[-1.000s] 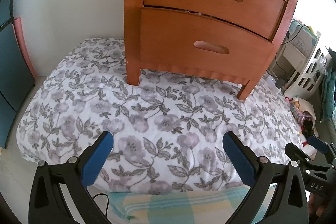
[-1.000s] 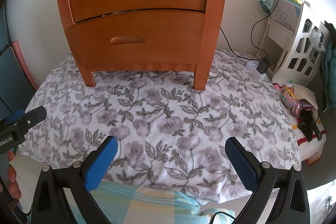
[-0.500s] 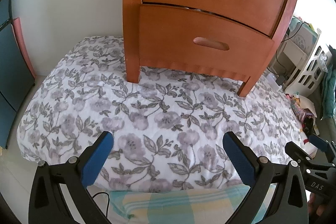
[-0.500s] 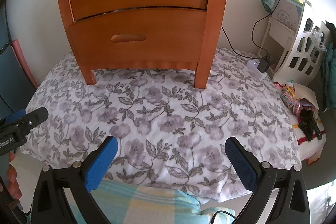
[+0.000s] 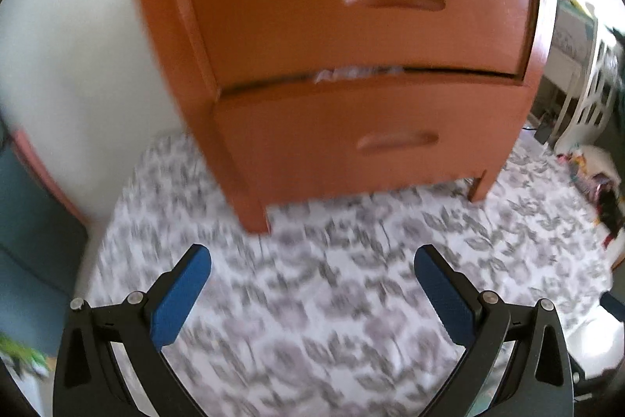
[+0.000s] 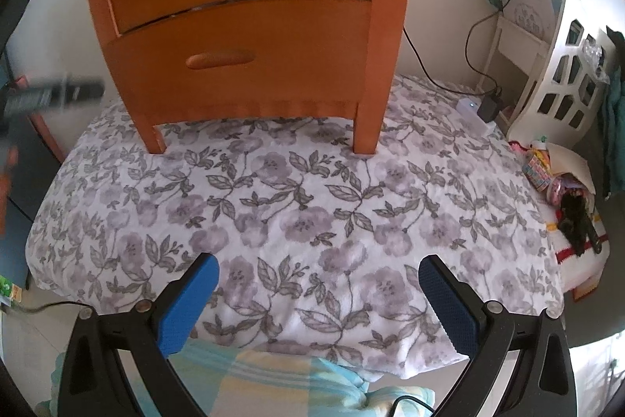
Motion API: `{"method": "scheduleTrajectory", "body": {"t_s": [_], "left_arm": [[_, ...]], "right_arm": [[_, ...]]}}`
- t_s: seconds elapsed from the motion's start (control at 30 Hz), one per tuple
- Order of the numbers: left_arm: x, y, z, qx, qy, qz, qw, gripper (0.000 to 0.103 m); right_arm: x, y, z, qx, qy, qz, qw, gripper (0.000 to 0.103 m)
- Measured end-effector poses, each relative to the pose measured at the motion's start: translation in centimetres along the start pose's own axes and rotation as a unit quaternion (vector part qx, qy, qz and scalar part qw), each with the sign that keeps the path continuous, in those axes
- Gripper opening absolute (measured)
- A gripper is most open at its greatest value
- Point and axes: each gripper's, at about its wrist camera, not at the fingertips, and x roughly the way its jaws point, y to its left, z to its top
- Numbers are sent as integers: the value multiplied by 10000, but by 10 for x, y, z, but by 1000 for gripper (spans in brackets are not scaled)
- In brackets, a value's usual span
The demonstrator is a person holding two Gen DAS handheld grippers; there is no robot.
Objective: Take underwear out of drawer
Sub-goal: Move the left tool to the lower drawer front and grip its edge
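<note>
1. Flowered bed (image 6: 312, 206) carries a wooden nightstand (image 5: 351, 65).
2. Both drawers are nearly shut; pale cloth, maybe underwear (image 5: 357, 72), peeks above the lower drawer (image 5: 371, 143).
3. Left gripper (image 5: 312, 284) and right gripper (image 6: 318, 290): fingers spread wide, empty, above the bed.

— Is anything reading clearly here?

— No, nothing is coming through as legible.

— Not even on the left gripper (image 6: 58, 94)?

— It is showing only as a blurred streak at the edge of the right wrist view, so any print on it is smearing.

— And the white cabinet (image 6: 527, 18)?

— A faint mark is sitting on its panel, too small to make out.

— The left wrist view?

— It is blurring all over; the dresser (image 5: 351, 34) is showing bare wood.
</note>
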Motion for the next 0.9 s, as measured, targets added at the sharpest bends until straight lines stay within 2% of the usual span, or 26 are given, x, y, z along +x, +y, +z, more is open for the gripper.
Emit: {"method": "scheduleTrajectory", "body": {"t_s": [0.1,0.23,0.33,0.53,0.67,0.9], "left_arm": [[13,-14,31,622,-105,250,9977,103],[33,-38,64,1318,-136,461,9901,103],[45,-55,77,1673,-117,510,9845,103],[66,-90,90,2496,-98,641,9662,103],[80,-102,95,2728,11,621,9601,103],[96,-105,102,2849,150,526,9570,101]], "right_arm": [[10,-5,1,26,105,19,9999,103],[23,-9,4,44,205,62,9998,103],[32,-13,6,85,282,82,9995,103],[45,-20,6,163,418,129,9989,103],[54,-22,5,199,512,186,9983,103],[64,-29,5,329,628,223,9972,103]]}}
